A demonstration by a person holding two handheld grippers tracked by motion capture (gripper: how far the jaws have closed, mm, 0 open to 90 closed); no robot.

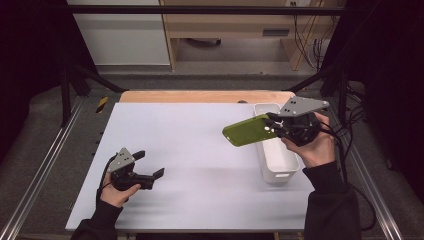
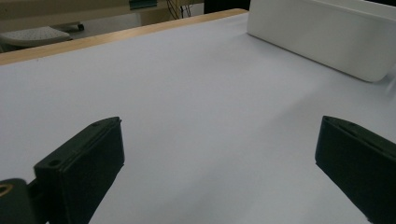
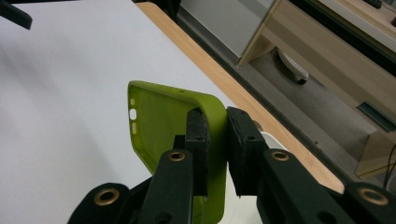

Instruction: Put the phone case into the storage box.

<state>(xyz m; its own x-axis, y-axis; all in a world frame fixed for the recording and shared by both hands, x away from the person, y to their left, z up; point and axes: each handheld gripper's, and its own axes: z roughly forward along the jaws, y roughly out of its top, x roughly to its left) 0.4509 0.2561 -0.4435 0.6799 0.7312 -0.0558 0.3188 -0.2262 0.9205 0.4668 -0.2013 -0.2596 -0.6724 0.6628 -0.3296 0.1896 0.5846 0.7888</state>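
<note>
The right tool (image 1: 272,125) clamps one wall of the green phone case (image 1: 248,131), holding it above the white bin (image 1: 275,165), while the left tool (image 1: 150,167) rests wide open.

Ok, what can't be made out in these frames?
- Bin inside, high view: the green case and right gripper cover its far end.
- Case, right gripper view: its near end is hidden behind the jaws and cut by the bottom edge.
- Bin, left gripper view: cut off by the top and right edges.
- Left gripper body, left gripper view: cut by the bottom edge.
</note>
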